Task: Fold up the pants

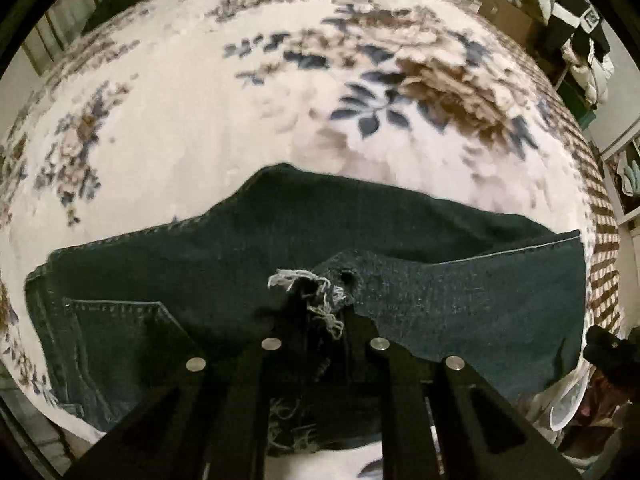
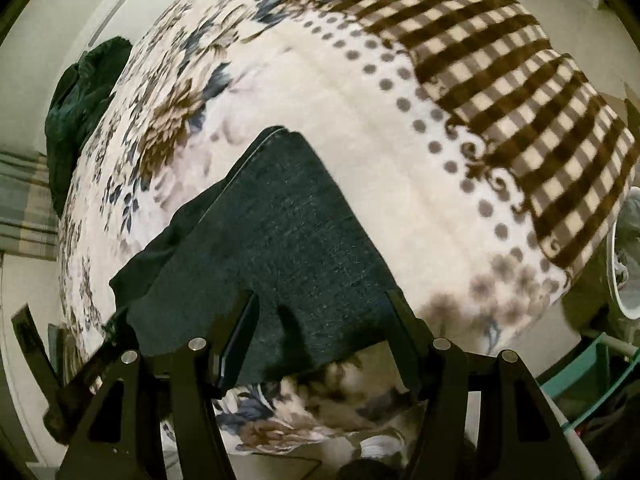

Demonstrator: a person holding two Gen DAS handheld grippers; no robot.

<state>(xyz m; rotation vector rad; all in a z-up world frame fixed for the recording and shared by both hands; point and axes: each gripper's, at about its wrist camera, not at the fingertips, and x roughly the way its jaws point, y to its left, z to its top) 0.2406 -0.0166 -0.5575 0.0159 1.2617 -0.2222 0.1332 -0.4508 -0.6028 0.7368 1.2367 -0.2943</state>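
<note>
Dark denim pants (image 1: 248,248) lie folded on a floral blanket (image 1: 192,112). A back pocket shows at the lower left, and a leg end (image 1: 480,292) is folded over on the right. My left gripper (image 1: 320,300) is shut on the frayed hem (image 1: 320,292) of the pants. In the right wrist view the pants (image 2: 288,240) lie under my right gripper (image 2: 324,300), whose fingers are spread wide over the fabric's near edge, open and holding nothing.
The blanket has a brown checked border (image 2: 520,92) along the bed's right edge. A dark green garment (image 2: 84,104) lies at the bed's far left. Clothes (image 1: 580,40) hang at the far right, and a white bowl-like object (image 1: 568,400) sits beside the bed.
</note>
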